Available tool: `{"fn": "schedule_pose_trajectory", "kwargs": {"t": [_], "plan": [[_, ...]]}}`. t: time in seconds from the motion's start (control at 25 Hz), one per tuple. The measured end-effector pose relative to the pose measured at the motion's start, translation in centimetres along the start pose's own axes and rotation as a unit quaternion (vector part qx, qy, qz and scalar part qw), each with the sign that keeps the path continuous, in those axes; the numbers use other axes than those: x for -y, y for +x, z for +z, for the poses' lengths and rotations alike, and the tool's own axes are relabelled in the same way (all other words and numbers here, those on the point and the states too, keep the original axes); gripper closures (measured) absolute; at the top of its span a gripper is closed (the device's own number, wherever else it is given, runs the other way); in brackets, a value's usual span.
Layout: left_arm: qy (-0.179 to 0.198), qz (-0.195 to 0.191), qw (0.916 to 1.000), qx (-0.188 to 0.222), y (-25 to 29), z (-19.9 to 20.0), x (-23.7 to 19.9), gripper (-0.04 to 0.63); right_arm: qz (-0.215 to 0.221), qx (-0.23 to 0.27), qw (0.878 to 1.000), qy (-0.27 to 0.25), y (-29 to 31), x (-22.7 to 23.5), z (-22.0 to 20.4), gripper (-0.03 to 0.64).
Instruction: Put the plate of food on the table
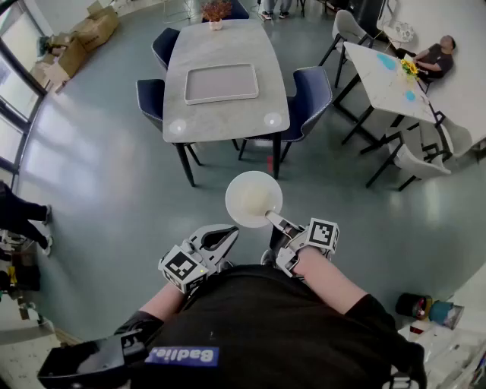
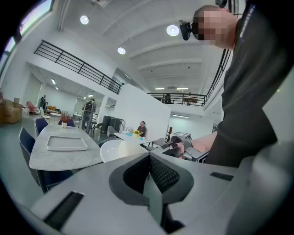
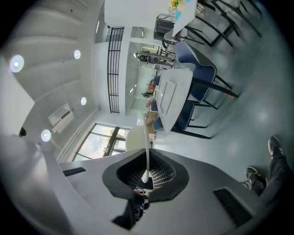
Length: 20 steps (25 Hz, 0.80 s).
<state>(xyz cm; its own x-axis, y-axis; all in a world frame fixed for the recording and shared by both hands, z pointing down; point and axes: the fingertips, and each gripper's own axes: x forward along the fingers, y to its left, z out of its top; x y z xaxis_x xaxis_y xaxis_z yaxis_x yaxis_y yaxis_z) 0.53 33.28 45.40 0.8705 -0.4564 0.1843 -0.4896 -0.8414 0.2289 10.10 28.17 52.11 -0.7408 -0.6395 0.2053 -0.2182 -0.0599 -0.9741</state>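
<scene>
Careful: your right gripper pinches only the rim of the round white plate mid-frame, left gripper pressed together empty, so it may tip.

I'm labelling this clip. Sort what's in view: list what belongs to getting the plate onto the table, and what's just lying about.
In the job: plate, right gripper shut on its rim, left gripper shut and empty, grey table ahead.

Lying about: tray and potted plant on that table, blue chairs, cardboard boxes, white table at right.
</scene>
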Motion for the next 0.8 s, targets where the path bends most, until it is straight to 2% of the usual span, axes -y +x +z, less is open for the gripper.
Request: {"fn": "schedule_pose_trajectory", "kwargs": {"t": [0.24,0.52,0.8], "plan": [[0.007,0.0,1.0,-0.001,0.02,-0.28,0.04,0.591,0.001,-0.001,1.0,0.0,-0.16,0.01,-0.09,0.598],[-0.009,0.005,0.9999,0.002,0.11,-0.16,0.3,0.591,0.009,-0.005,1.0,0.002,-0.03,-0.19,-0.15,0.598],[0.001,0.003,1.0,-0.001,0.5,-0.7,0.62,0.591,0.024,-0.011,0.999,-0.02,-0.06,-0.89,0.06,0.598]]}}
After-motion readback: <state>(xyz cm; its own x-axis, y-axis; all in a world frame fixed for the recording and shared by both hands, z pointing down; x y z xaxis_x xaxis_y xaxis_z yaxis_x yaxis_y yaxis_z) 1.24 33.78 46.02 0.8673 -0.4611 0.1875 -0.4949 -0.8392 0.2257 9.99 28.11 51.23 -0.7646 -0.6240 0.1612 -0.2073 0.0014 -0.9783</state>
